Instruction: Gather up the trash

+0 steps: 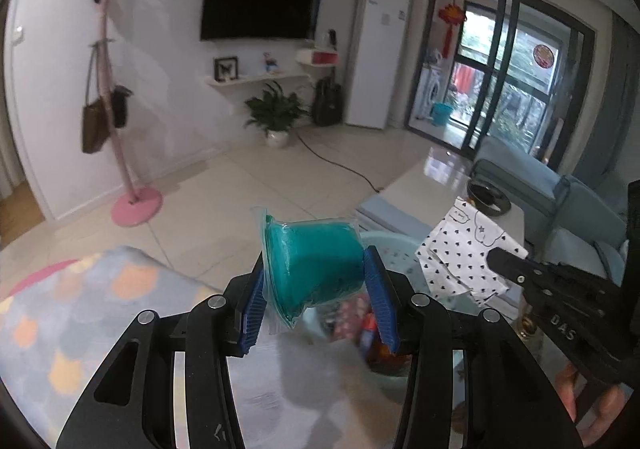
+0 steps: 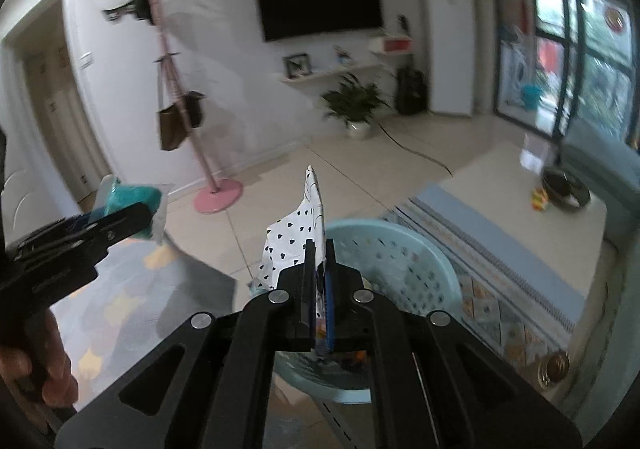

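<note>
1. Left gripper (image 1: 316,289), far left in the right wrist view: clamped from both sides on a teal cup sealed in clear plastic wrap (image 1: 316,261), held in the air above the patterned rug (image 1: 80,309).
2. Teal cup: long axis lying roughly sideways between the blue pads (image 1: 252,313), wide rim toward the left pad, apart from everything below it.
3. Right gripper (image 2: 319,273): pressed together on a white wrapper with black hearts (image 2: 294,237), which stands upward out of the fingertips, thin edge facing the camera.
4. Light blue trash basket (image 2: 420,249): on the floor directly below and just ahead of the right gripper; some colourful packets already inside, blurred.
5. Deciding relation, as a judgement: basket nearly under the right gripper, but to the right and below the left one; so heart wrapper closer to dropping, teal cup needing a shift rightward first.
6. Low table (image 2: 500,185) with a dark bowl (image 2: 566,189): further right, well apart from both tools.
</note>
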{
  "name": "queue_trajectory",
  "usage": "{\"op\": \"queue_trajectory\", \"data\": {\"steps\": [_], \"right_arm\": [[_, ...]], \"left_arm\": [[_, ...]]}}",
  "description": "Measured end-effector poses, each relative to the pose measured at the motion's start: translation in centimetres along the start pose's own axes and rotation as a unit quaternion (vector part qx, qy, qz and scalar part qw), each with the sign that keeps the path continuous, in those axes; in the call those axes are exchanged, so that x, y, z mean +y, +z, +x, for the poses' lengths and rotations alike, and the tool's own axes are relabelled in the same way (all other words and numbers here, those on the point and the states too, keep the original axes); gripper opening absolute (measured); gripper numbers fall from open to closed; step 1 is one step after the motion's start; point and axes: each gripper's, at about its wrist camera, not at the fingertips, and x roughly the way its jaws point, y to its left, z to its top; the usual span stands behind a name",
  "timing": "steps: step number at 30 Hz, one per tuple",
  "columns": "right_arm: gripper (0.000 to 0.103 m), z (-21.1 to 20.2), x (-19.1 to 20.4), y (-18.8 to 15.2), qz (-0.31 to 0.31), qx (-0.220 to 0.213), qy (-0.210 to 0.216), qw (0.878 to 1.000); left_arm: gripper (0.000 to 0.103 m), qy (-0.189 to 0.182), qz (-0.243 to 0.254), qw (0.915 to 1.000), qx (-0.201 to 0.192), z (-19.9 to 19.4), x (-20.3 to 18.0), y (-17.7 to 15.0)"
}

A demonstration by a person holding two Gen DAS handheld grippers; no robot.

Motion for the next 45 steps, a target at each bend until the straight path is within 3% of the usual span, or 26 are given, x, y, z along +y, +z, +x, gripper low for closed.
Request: {"op": "queue_trajectory", "data": {"steps": [7,13,22,25,29,30,35,37,41,45], "right_arm": [[0.002,2.7,-2.9,-0.8,0.033,0.036,-0.035,0.998],[0.003,4.4,-4.2,-1.5,0.052,0.064,-0.053,0.995],[0.006,6.3,-4.6,-2.8,0.069,0.112,-0.045,0.990],[0.015,5.3,-4.4,-2.7,0.071,0.105,-0.039,0.991],[0.045,2.7,-3.3,-2.4,0.063,0.081,-0.038,0.994],[0.048,1.6,-2.8,-2.3,0.061,0.070,-0.035,0.995],[0.063,-3.0,0.3,-2.4,0.037,0.033,-0.016,0.999],[0.069,-4.8,1.6,-2.6,0.028,0.017,-0.004,0.999],[0.075,-8.2,4.9,-3.6,0.003,-0.017,0.011,1.000],[0.075,-10.2,7.6,-5.0,-0.011,-0.058,-0.007,0.998]], "left_arm": [[0.044,-0.042,-0.008,0.9982,0.041,3.9,-1.2,-0.5],[0.047,-0.056,-0.010,0.9969,0.054,5.0,-1.6,-0.9],[0.067,-0.073,-0.036,0.9949,0.059,3.8,-0.2,-2.0],[0.072,-0.074,-0.048,0.9949,0.048,1.8,0.3,-2.3],[0.076,-0.068,-0.053,0.9958,0.031,-1.4,0.9,-2.9],[0.079,-0.066,-0.053,0.9961,0.026,-2.3,1.0,-3.2],[0.085,-0.034,-0.057,0.9977,-0.012,-7.5,2.2,-4.5],[0.085,0.001,-0.066,0.9972,-0.035,-9.4,2.6,-5.2],[0.086,0.075,-0.086,0.9896,-0.088,-13.5,3.7,-7.3],[0.087,0.144,-0.079,0.9785,-0.125,-15.9,3.5,-9.4]]}}
